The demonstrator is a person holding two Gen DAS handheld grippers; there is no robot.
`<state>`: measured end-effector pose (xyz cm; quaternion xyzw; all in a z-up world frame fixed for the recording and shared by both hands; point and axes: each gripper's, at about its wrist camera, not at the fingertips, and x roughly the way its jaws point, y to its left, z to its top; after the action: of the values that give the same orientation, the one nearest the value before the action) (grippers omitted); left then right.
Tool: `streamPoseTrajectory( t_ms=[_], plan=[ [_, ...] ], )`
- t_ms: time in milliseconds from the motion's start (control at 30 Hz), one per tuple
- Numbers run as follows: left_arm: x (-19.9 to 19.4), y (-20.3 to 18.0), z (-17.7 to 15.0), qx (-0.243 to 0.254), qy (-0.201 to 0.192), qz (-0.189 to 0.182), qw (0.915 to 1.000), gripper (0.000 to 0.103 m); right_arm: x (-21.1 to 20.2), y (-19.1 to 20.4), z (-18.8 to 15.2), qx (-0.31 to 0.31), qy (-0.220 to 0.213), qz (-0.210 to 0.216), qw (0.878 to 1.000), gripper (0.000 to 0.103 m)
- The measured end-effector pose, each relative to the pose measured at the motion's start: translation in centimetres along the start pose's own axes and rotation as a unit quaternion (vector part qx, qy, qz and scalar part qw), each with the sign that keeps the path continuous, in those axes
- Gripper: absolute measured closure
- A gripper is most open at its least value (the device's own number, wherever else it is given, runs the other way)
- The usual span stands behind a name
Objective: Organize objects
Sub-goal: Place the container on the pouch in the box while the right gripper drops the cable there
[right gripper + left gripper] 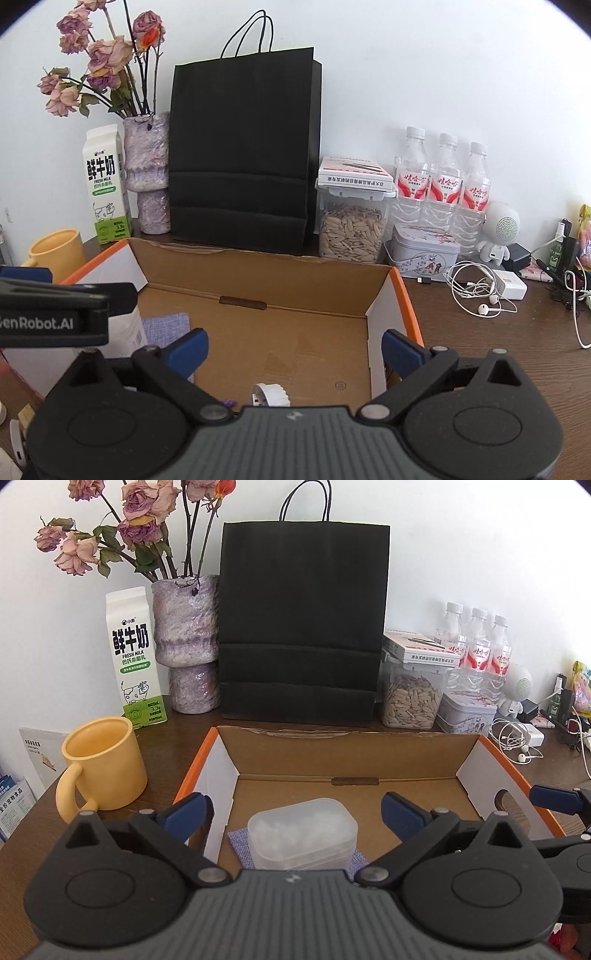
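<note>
An open cardboard box [347,753] with orange edges sits on the brown table; it also shows in the right wrist view [266,280]. Inside it a clear plastic lidded case [303,830] lies on a small purple-grey cloth [238,840]. My left gripper [295,812] is open above the case, fingers either side, holding nothing. My right gripper [293,350] is open and empty over the box's right part, above a small white ridged cap [269,395]. The cloth [166,325] shows at the box's left. The left gripper's body [55,314] enters that view from the left.
A yellow mug [103,764] stands left of the box. Behind are a milk carton [135,653], a vase of dried roses [186,642], a black paper bag [301,620], a seed jar [412,698], a tin [465,712], water bottles [478,653] and white earphones [476,291].
</note>
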<state>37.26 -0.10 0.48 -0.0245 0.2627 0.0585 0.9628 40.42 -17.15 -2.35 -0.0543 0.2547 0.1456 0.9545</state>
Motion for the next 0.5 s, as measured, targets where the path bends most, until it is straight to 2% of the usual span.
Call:
streamPoseTrajectory(
  t_ms=[300, 500],
  plan=[
    [-0.9, 0.1, 0.0, -0.006, -0.004, -0.003, 1.0000, 0.000, -0.9, 0.3, 0.0, -0.002, -0.007, 0.005, 1.000, 0.002],
    [-2.9, 0.6, -0.4, -0.013, -0.019, 0.005, 0.9997, 0.000, -2.8, 0.5, -0.2, -0.008, -0.021, -0.004, 1.000, 0.002]
  ],
)
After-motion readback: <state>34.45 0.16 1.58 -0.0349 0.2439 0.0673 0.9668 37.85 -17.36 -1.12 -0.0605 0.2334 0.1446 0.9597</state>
